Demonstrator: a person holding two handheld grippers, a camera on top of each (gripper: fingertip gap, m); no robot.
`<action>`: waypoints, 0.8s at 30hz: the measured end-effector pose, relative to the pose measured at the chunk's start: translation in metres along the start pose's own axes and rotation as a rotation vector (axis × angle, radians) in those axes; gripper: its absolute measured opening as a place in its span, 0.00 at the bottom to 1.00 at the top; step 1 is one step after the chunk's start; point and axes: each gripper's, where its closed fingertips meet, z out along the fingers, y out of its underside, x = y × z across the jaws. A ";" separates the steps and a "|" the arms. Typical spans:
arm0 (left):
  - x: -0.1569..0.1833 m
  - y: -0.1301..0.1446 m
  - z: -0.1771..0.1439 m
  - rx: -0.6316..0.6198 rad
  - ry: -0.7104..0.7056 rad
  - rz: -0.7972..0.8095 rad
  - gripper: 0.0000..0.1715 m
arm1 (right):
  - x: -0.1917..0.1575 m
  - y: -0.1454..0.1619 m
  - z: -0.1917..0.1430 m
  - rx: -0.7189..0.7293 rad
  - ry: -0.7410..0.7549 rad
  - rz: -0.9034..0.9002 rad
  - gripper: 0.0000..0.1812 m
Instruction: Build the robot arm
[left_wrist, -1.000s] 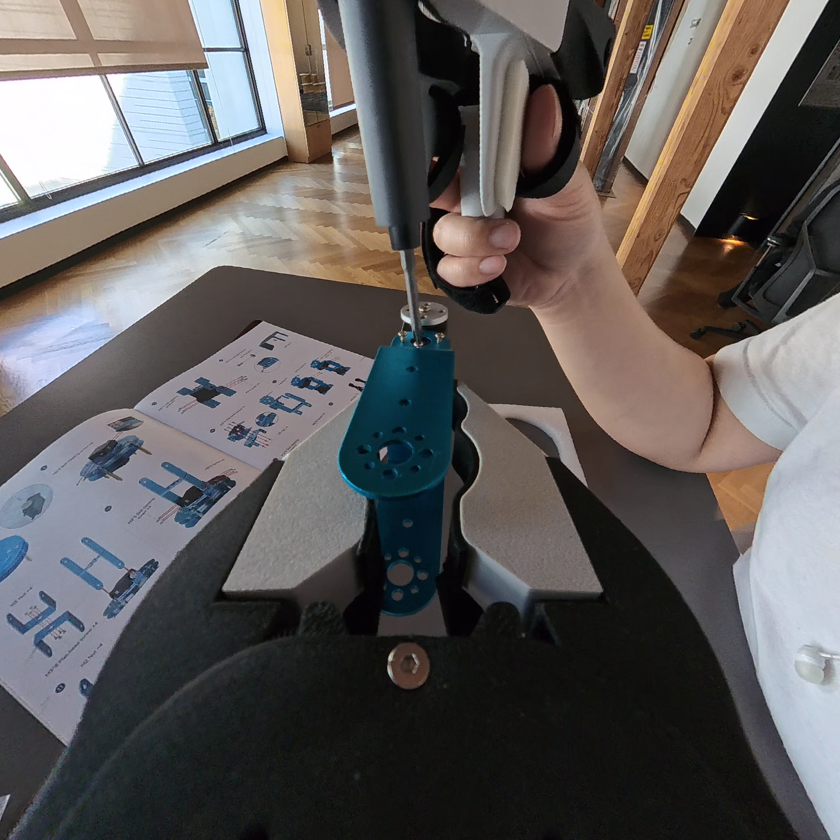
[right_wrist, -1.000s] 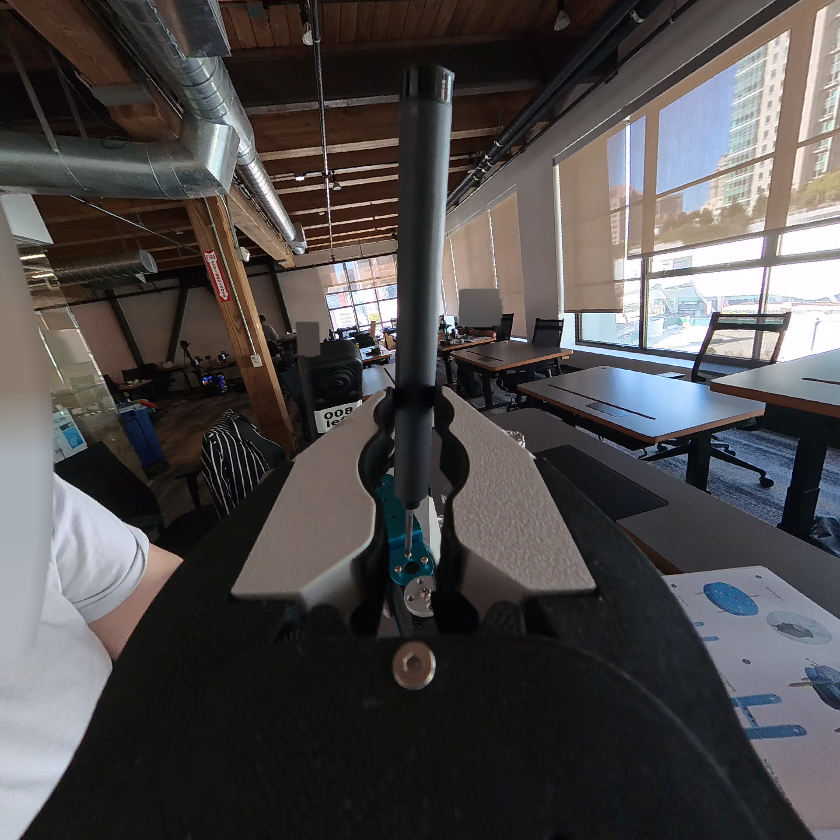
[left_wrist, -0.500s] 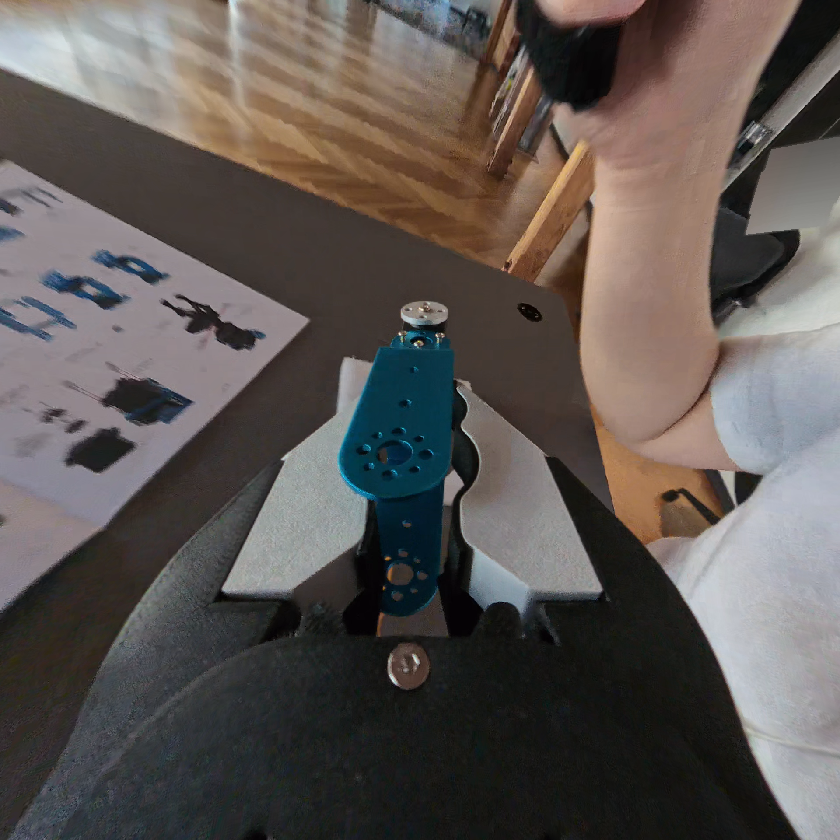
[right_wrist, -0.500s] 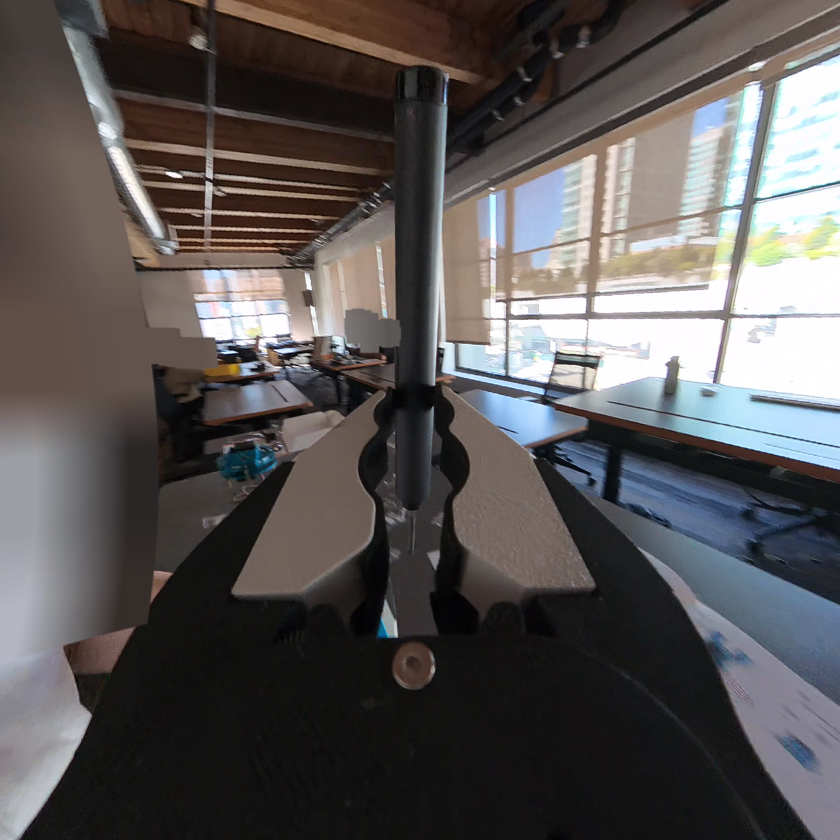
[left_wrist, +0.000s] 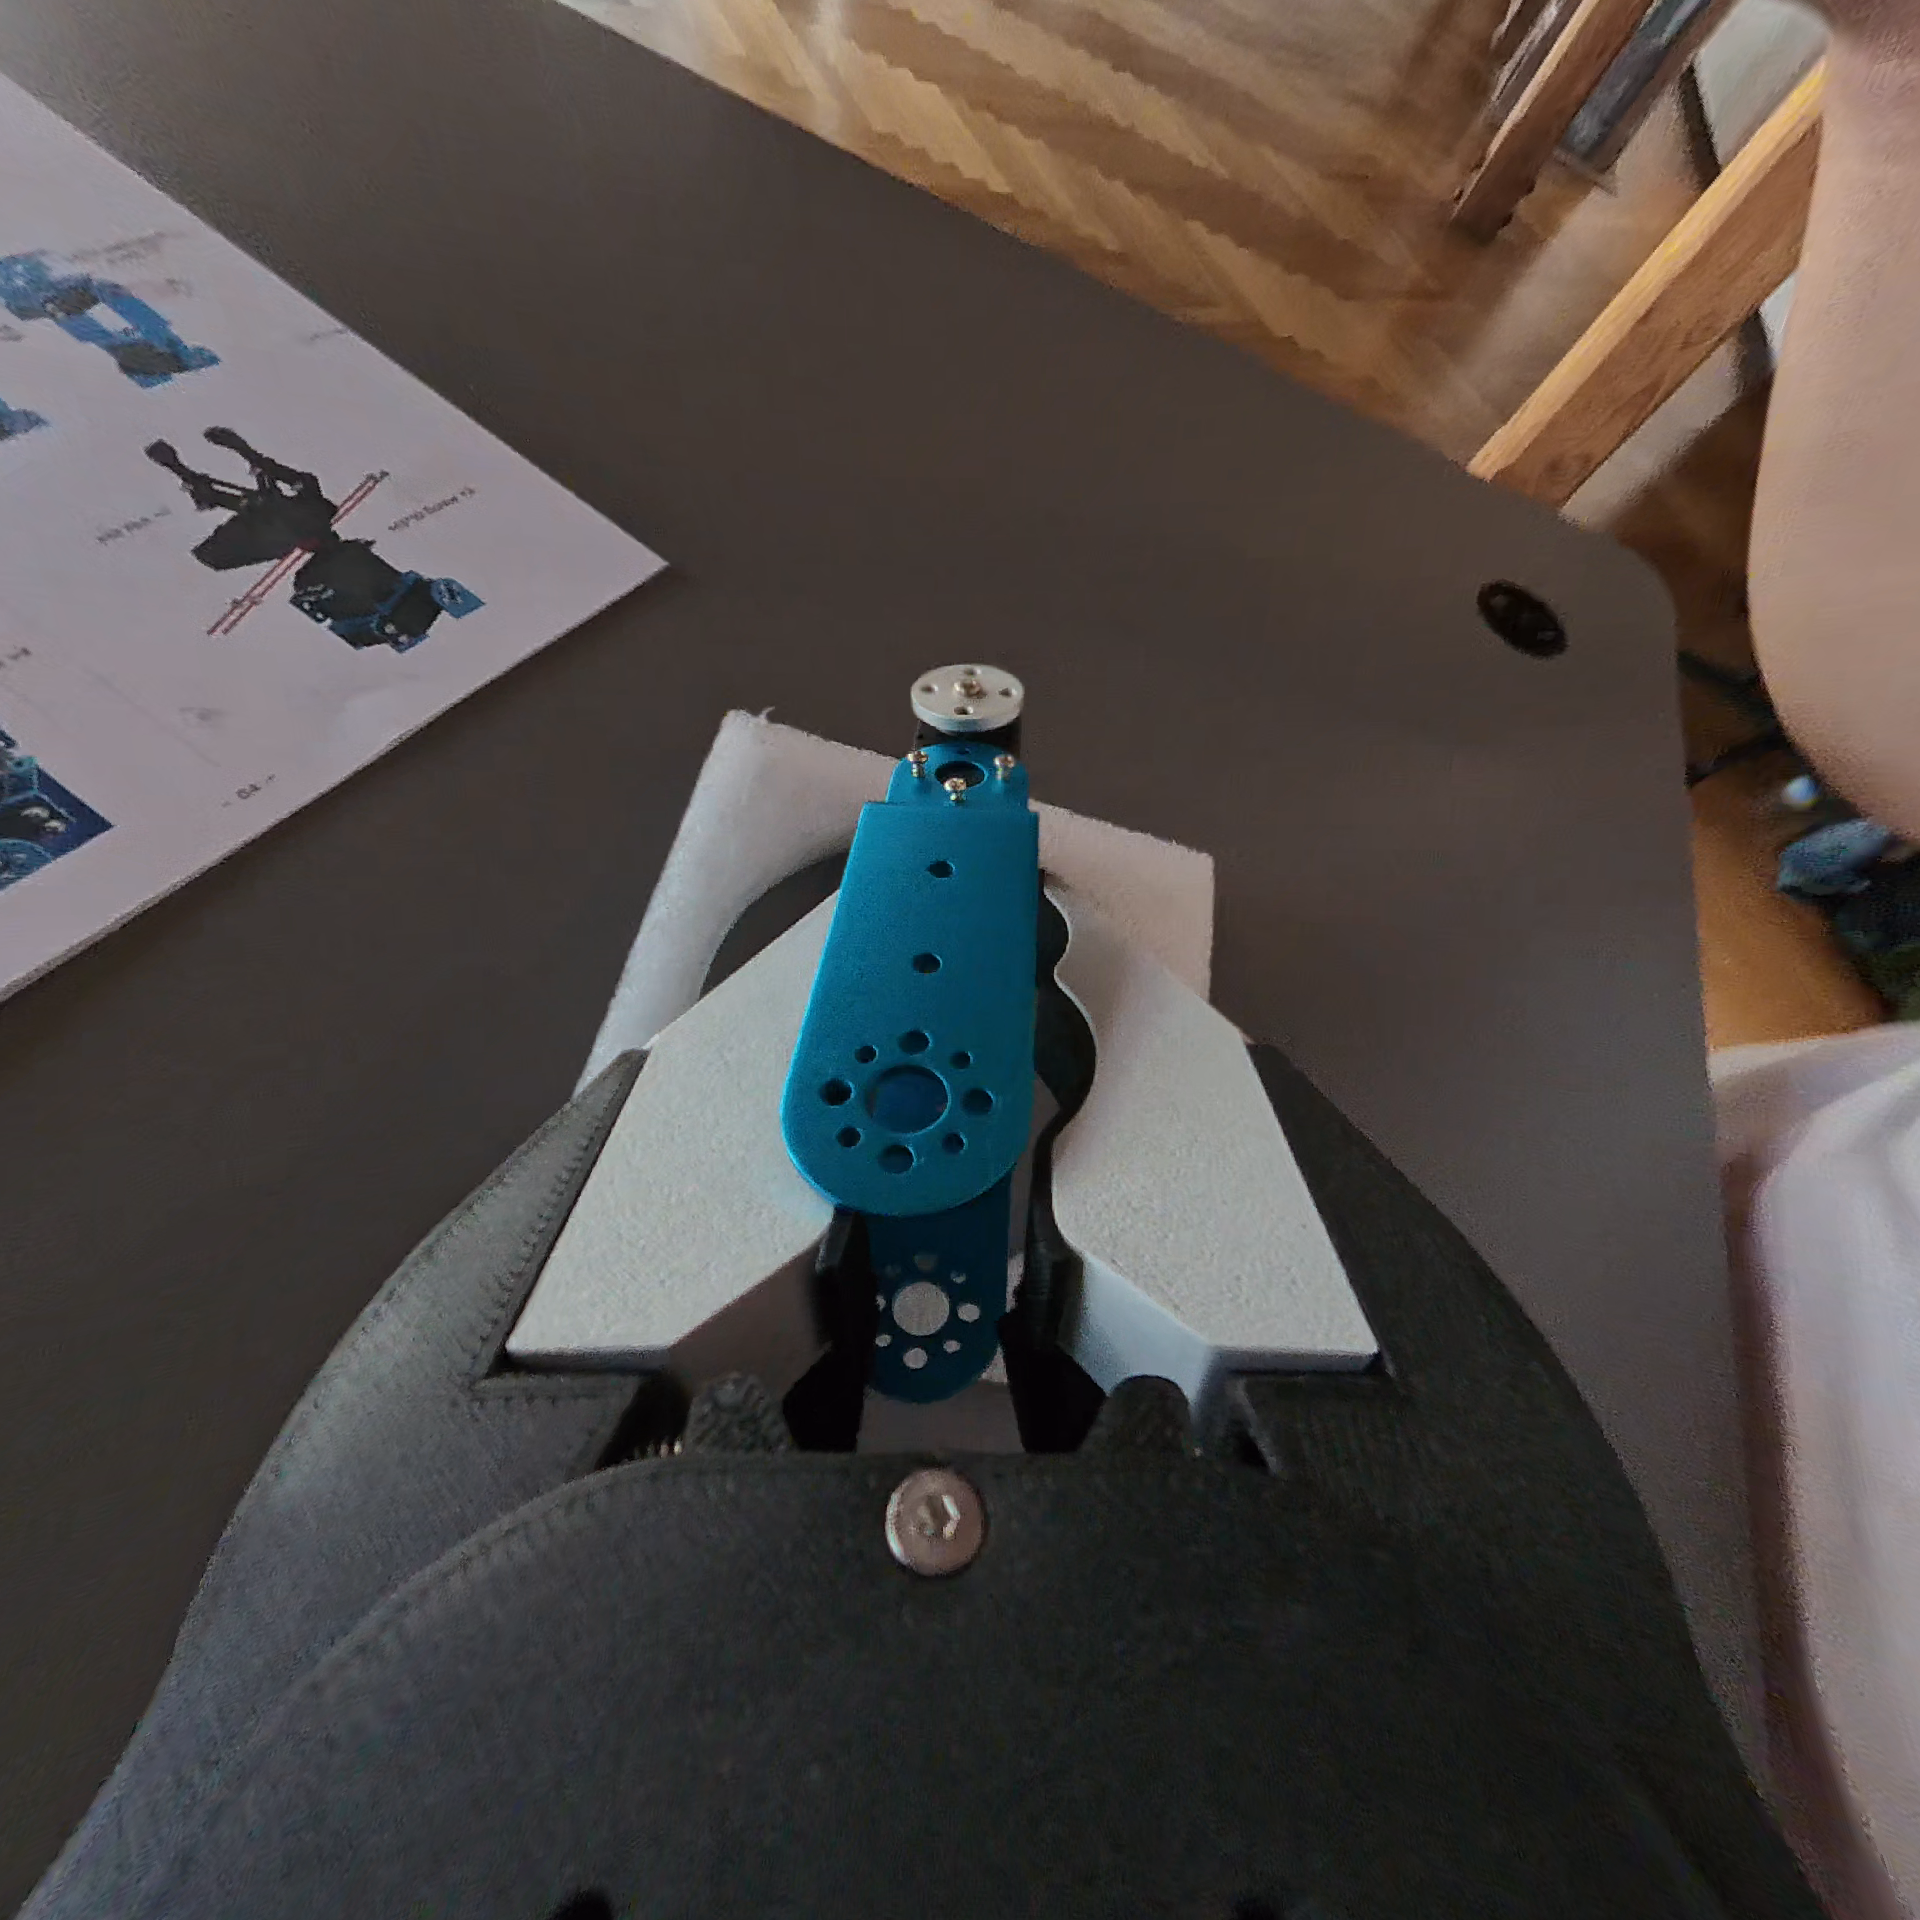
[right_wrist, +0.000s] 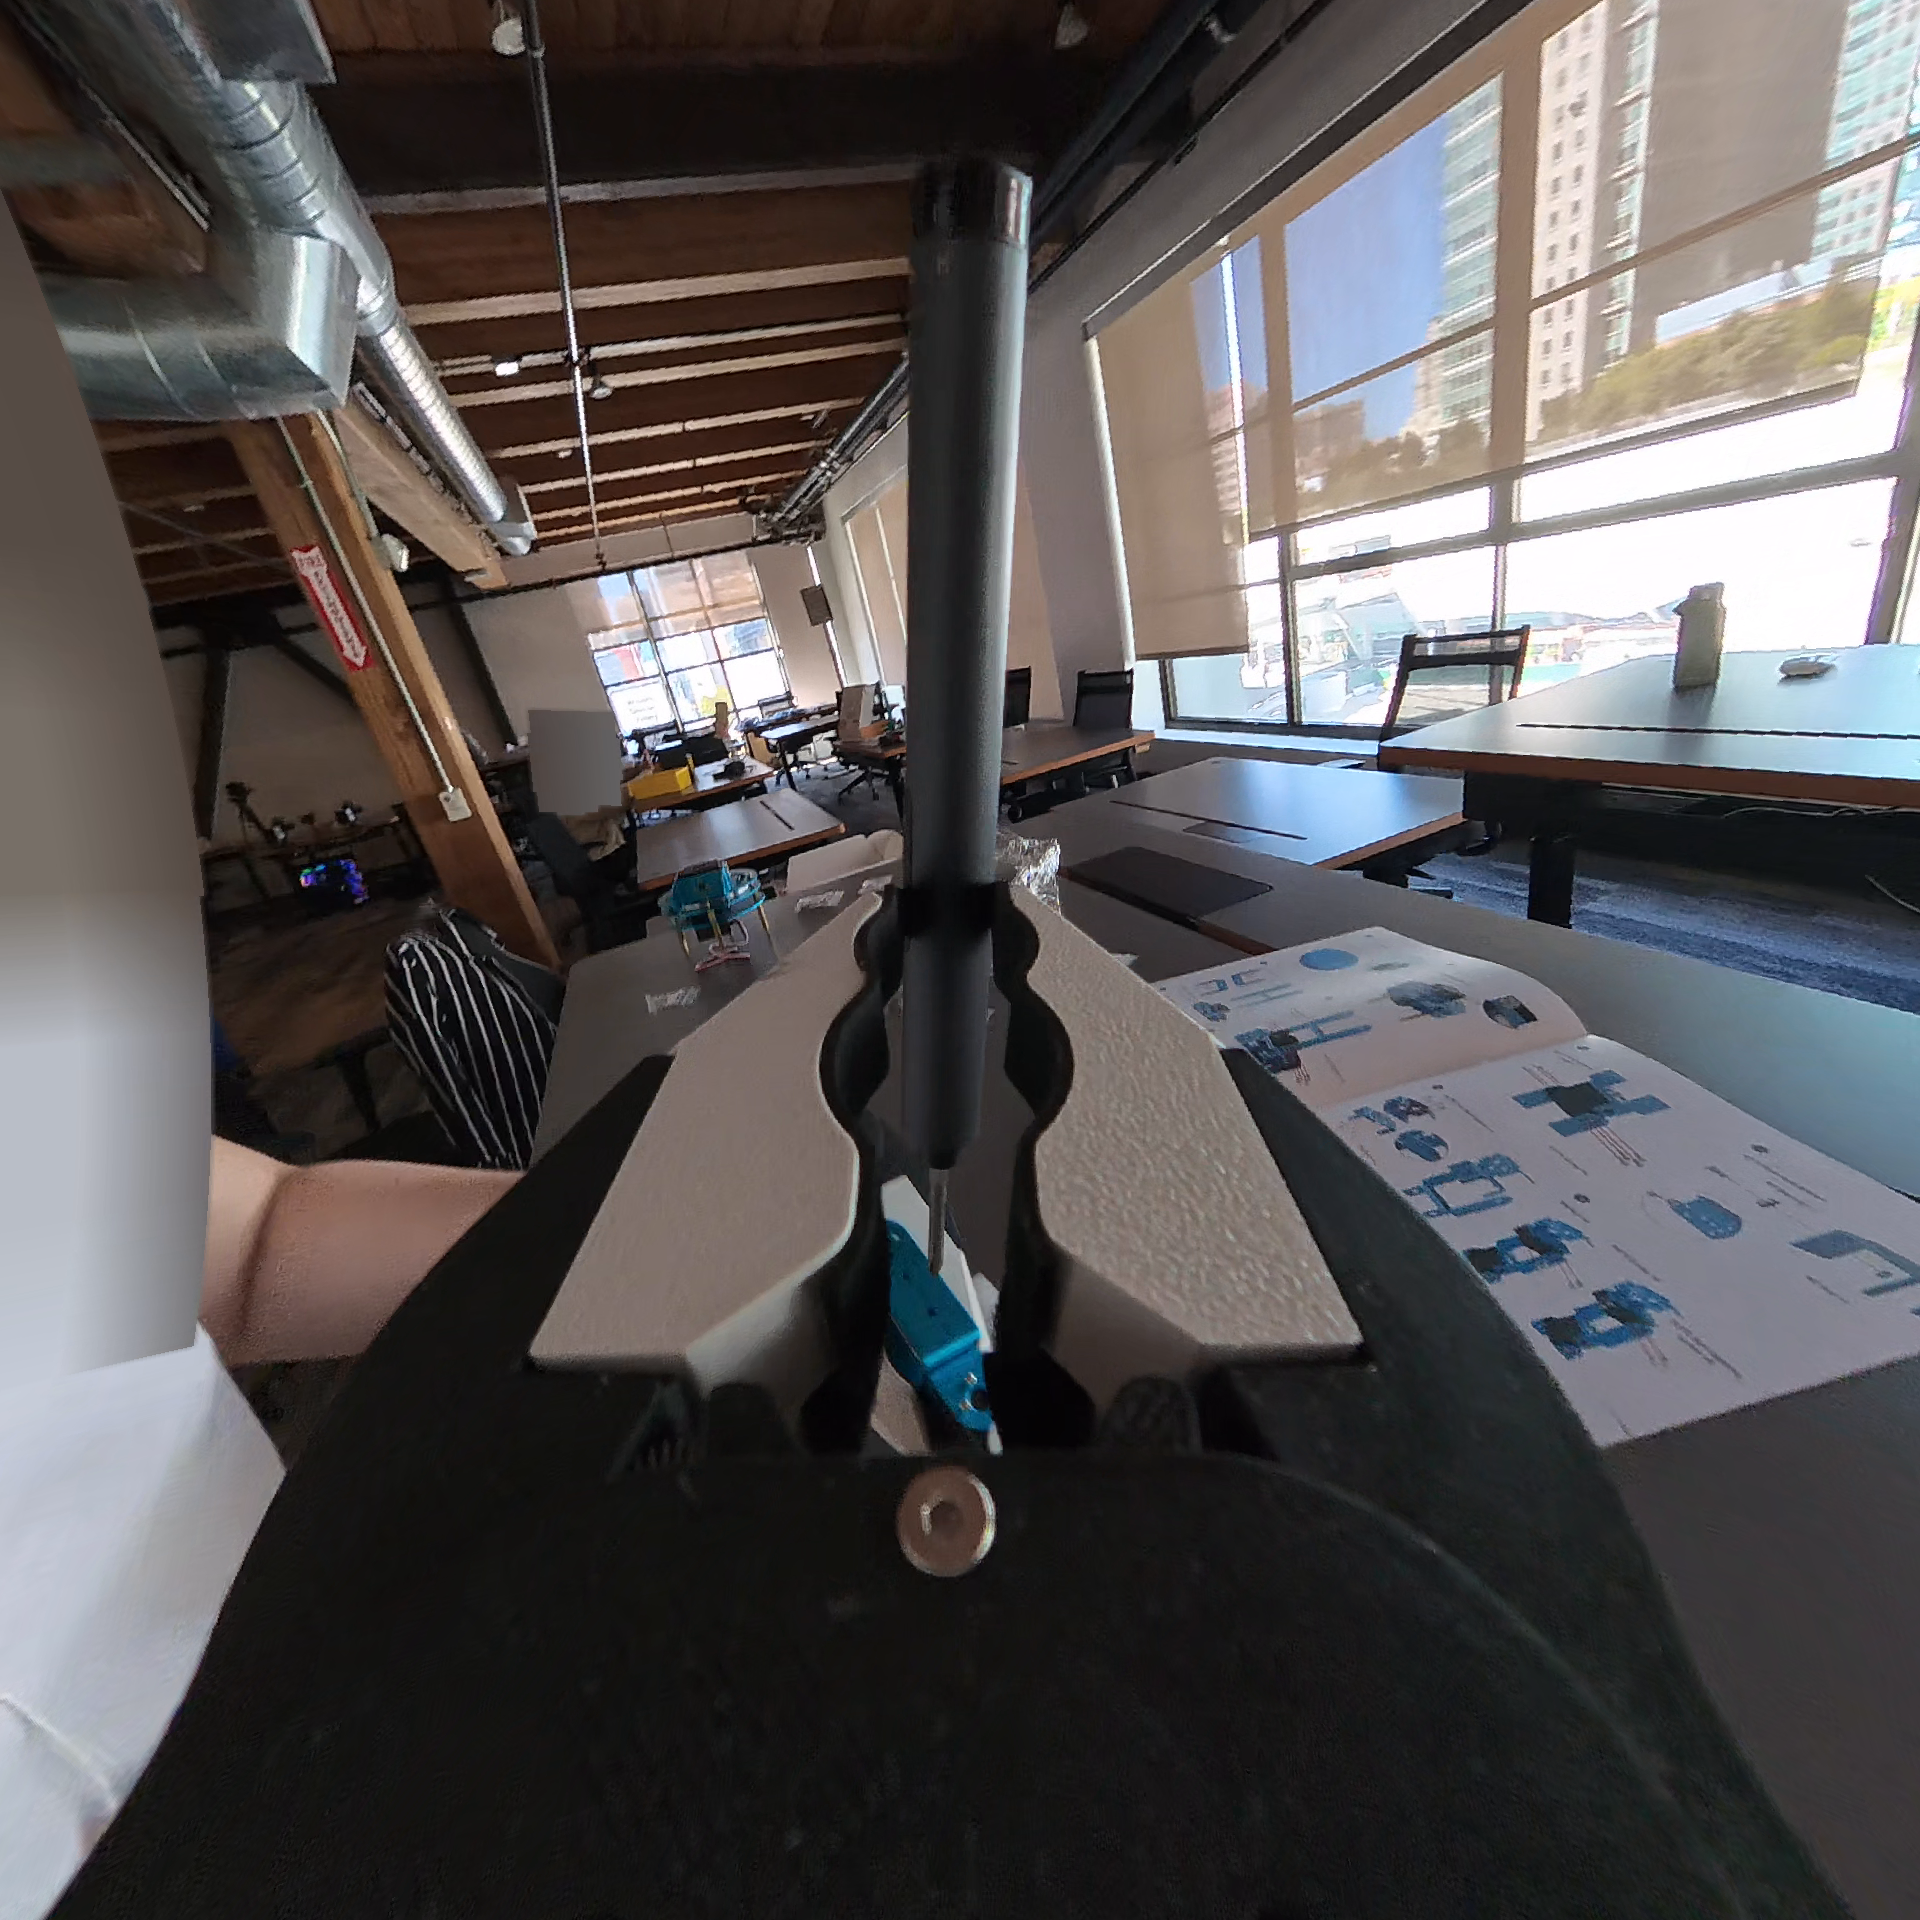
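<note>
Our left gripper (left_wrist: 935, 1049) is clamped on a blue metal bracket (left_wrist: 914, 997); the bracket runs along the gap between the white fingers (left_wrist: 686, 1174) and sticks out past their tips toward the far side. At its far end we see three small screws (left_wrist: 956, 795) around a hole, and just beyond that a silver round hub (left_wrist: 964, 698) on a black part. Under the bracket's far end there is a white foam pad (left_wrist: 769, 810) lying on the dark table (left_wrist: 1039, 468). An open instruction booklet (left_wrist: 208, 468) lies on the table to the left, well apart from the pad. A person's arm (left_wrist: 1849, 520) shows at the right edge.

Our right gripper (right_wrist: 945, 1039) is pinching a grey screwdriver (right_wrist: 961, 623), held upright, handle high, thin bit (right_wrist: 940, 1221) pointing down. The bit tip sits just above or at the blue bracket (right_wrist: 930, 1320) seen through the finger gap; we cannot tell whether it touches. The same booklet (right_wrist: 1558, 1143) is to the right in this view.
</note>
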 end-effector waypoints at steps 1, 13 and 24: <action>0.002 0.001 0.000 -0.011 -0.015 0.041 0.16 | 0.001 0.002 -0.004 -0.008 -0.011 -0.009 0.09; 0.002 0.023 -0.039 -0.110 -0.187 0.036 0.28 | -0.004 0.047 -0.002 -0.097 -0.183 -0.001 0.09; 0.004 0.006 -0.066 -0.044 -0.300 0.052 0.24 | 0.001 0.101 0.008 -0.197 -0.241 0.089 0.09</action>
